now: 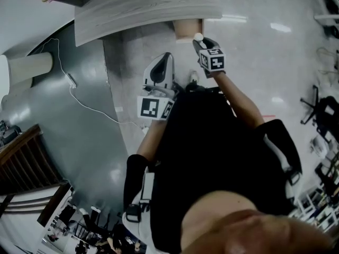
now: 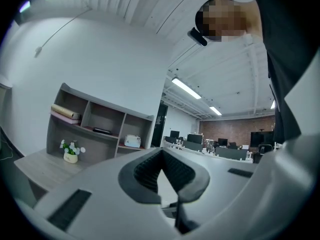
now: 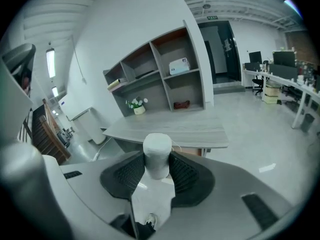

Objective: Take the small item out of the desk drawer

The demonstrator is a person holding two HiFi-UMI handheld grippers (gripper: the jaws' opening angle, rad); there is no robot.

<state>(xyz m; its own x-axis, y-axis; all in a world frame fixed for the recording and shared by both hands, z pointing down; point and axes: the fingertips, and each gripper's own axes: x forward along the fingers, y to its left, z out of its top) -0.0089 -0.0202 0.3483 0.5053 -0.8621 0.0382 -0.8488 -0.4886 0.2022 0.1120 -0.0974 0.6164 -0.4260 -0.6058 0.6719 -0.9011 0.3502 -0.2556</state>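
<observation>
My right gripper (image 1: 199, 41) is shut on a small white cylinder-shaped item (image 1: 198, 36), which it holds in the air just in front of the grey wooden desk (image 1: 148, 12). In the right gripper view the item (image 3: 157, 151) stands upright between the ribbed pads (image 3: 129, 173), with the desk (image 3: 170, 126) beyond it. A tan drawer part (image 1: 188, 28) shows under the desk's edge. My left gripper (image 1: 164, 60) hangs lower and to the left. Its jaws meet at the tips (image 2: 161, 156) and there is nothing between them.
A shelf unit (image 3: 160, 74) with a small flower pot (image 3: 137, 105) stands at the back of the desk. A white cable (image 1: 79, 97) runs across the floor at the left, near a pale column (image 1: 26, 67). Office chairs (image 1: 318, 110) and desks stand at the right.
</observation>
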